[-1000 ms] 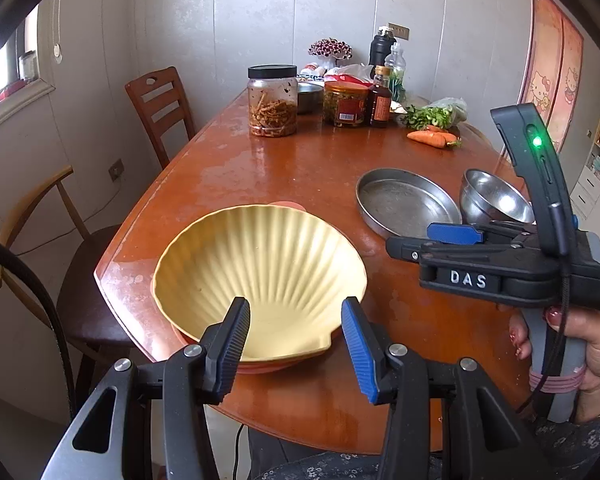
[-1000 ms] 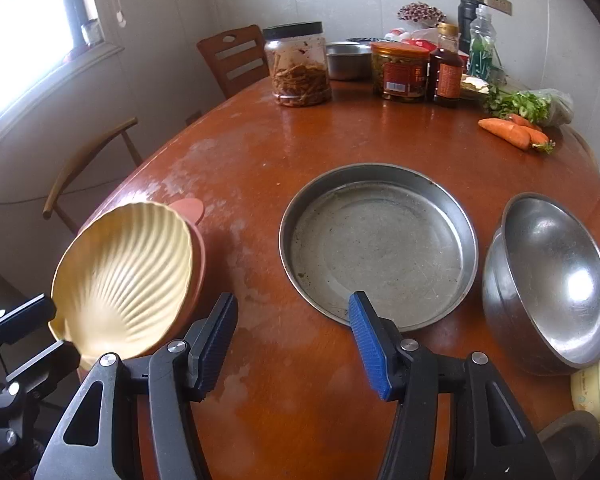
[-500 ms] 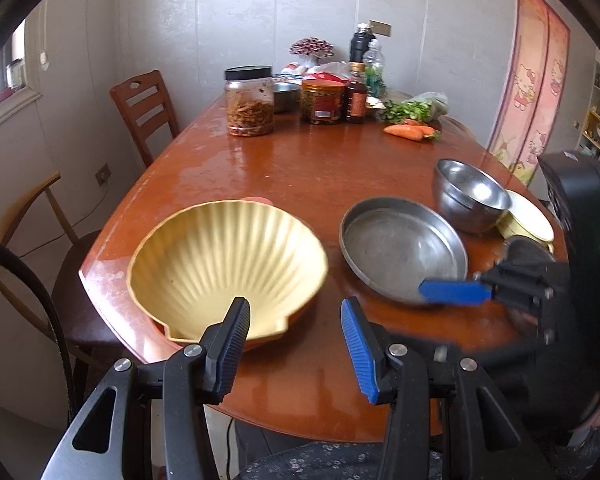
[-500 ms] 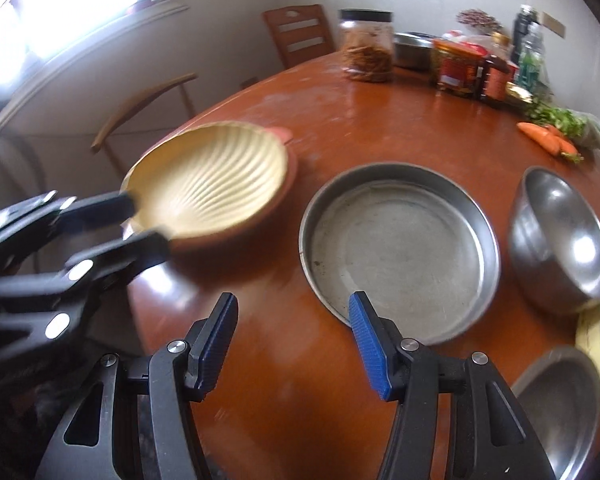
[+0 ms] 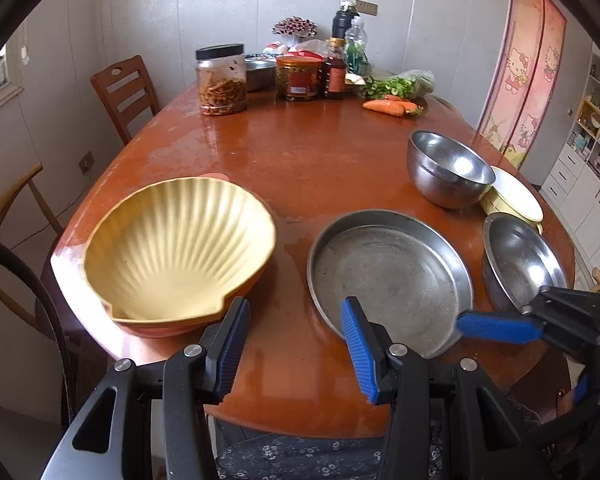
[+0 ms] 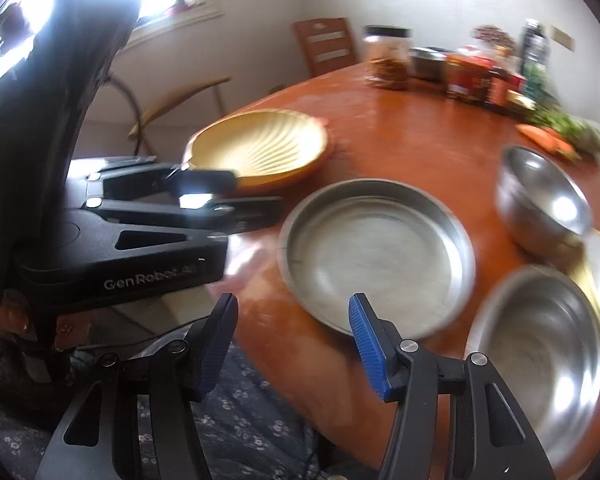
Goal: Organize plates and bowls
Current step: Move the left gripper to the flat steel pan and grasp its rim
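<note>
The left gripper [image 5: 294, 350] hangs over the near edge of the reddish-brown oval wooden table [image 5: 300, 152], its blue-padded jaws spread with nothing between them; the right gripper [image 6: 292, 346] is likewise spread and empty, held over the person's flowered dark clothing [image 6: 244, 412] at the table's edge (this view is blurred). Just beyond the left gripper's left finger sits the yellow scallop-shell-shaped plate [image 5: 180, 248], nested on an orange dish of which only the rim shows. Beside it, apart from it, lies the round shallow steel pan [image 5: 390, 280]. Right of the pan, at the near edge, stands a steel bowl [image 5: 520, 260]; behind that a cream-yellow bowl with a white inside [image 5: 516, 200], touching a second, deeper steel bowl [image 5: 448, 168]. At the far end stand a black-lidded clear jar [image 5: 221, 80], a red-labelled jar [image 5: 298, 78], dark bottles, greens and an orange carrot [image 5: 384, 107].
</note>
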The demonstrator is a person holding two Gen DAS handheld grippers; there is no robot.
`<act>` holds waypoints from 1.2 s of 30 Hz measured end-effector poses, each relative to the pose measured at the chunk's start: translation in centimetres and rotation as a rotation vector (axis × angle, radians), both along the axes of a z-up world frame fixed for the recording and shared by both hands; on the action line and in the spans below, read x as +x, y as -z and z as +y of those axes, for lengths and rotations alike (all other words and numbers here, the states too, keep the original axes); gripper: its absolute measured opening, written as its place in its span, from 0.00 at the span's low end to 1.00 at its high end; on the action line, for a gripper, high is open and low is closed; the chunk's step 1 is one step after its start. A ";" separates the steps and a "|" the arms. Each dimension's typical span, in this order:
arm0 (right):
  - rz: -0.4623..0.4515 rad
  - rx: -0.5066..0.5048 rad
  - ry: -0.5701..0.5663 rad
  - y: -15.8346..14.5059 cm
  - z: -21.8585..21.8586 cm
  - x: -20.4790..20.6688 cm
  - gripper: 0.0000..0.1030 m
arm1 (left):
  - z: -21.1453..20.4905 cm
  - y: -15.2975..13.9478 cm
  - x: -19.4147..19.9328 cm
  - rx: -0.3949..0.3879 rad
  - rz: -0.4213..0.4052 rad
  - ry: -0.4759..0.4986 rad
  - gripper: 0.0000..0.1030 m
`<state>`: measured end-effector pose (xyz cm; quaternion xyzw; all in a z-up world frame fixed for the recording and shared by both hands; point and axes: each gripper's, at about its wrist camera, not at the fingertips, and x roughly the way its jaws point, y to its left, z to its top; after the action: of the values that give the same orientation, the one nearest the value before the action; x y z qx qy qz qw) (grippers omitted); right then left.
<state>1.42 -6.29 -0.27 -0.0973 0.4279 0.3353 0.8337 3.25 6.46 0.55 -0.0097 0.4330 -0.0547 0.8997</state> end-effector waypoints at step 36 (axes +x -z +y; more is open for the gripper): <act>-0.016 0.020 0.222 1.1 -1.2 1.0 0.58 | 1.7 3.5 -0.6 0.036 0.094 -0.072 0.24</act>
<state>2.39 -7.47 -1.41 -0.0434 0.4261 0.2443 0.8700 2.63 8.20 -2.92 -0.0116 0.4751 -0.0138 0.8797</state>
